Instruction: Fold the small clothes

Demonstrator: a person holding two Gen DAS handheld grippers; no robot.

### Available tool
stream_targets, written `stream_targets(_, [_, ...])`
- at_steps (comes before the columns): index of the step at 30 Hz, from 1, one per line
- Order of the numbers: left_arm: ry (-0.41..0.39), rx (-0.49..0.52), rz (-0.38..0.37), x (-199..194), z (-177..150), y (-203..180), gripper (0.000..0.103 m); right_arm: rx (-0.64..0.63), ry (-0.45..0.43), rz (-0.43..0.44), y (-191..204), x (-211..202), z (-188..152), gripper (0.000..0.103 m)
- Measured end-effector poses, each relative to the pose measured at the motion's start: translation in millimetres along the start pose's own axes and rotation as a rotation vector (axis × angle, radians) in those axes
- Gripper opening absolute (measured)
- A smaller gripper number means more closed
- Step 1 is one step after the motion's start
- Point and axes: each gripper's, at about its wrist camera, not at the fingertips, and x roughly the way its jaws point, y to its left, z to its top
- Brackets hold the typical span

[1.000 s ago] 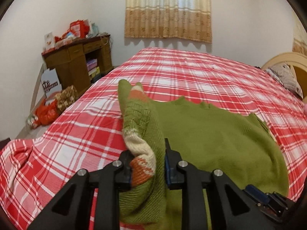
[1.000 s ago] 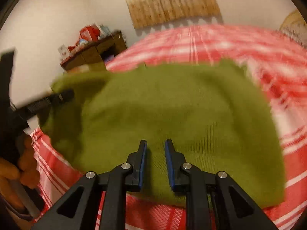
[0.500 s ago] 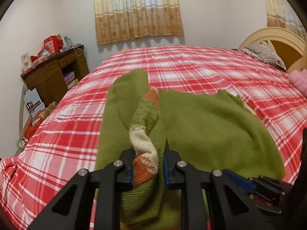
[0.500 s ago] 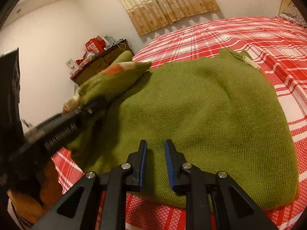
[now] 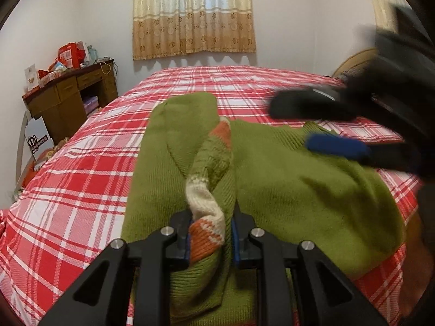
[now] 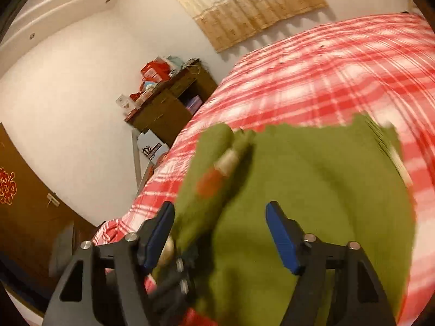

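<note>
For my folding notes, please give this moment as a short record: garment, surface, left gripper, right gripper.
garment: green sweater, spread flat, its sleeve lifted
surface: bed with red plaid sheet
left gripper: jaws shut on the sleeve cuff
right gripper: jaws have just been opening, nothing pressed between them, above the sweater

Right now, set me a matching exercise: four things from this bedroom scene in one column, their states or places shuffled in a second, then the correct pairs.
Things:
1. Left gripper
2. Right gripper
3. Green knitted sweater
4. Brown wooden desk

States or places:
A. Spread on the red plaid bedspread
B. Jaws wide apart, nothing between the pads
C. Against the wall, left of the bed, piled with red boxes
D. Clamped on the orange-and-cream patterned sleeve

Pairs: 1-D, 2-B, 3-A, 4-C
</note>
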Motion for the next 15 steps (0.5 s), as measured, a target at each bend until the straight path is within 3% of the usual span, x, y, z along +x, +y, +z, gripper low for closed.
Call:
stream_targets(4, [-0.003, -0.014, -0.018, -0.2, -0.5, 0.8, 0.022, -0.019, 0.107, 0.023, 2.4, 53.7, 21.1, 0.071])
stream_targets(8, [-0.007, -0.026, -0.037, -1.4, -1.7, 1.5, 0.022, -0.041, 0.158, -0.015, 1.2, 92.8, 30.7, 0.068])
stream_targets(9, [-0.007, -0.029, -0.041, -1.5, -1.9, 1.5, 0.022, -0.030, 0.171, -0.003, -0.4, 99.5, 31.1, 0.057])
stream_targets(10, [-0.007, -0.031, -0.044, -1.3, -1.9, 2.7, 0.022, -0.024, 0.179, 0.008, -1.5, 103.7, 30.1, 0.038])
stream_targets(11, [-0.005, -0.033, -0.047, -1.3, -2.1, 2.4, 0.022, -0.032, 0.180, 0.011, -0.2, 106.5, 28.9, 0.030])
stream_targets(15, [0.000, -0.040, -0.060, -1.1, -1.4, 4.1, 0.022, -0.119, 0.149, -0.044, 11.6, 102.7, 23.3, 0.016])
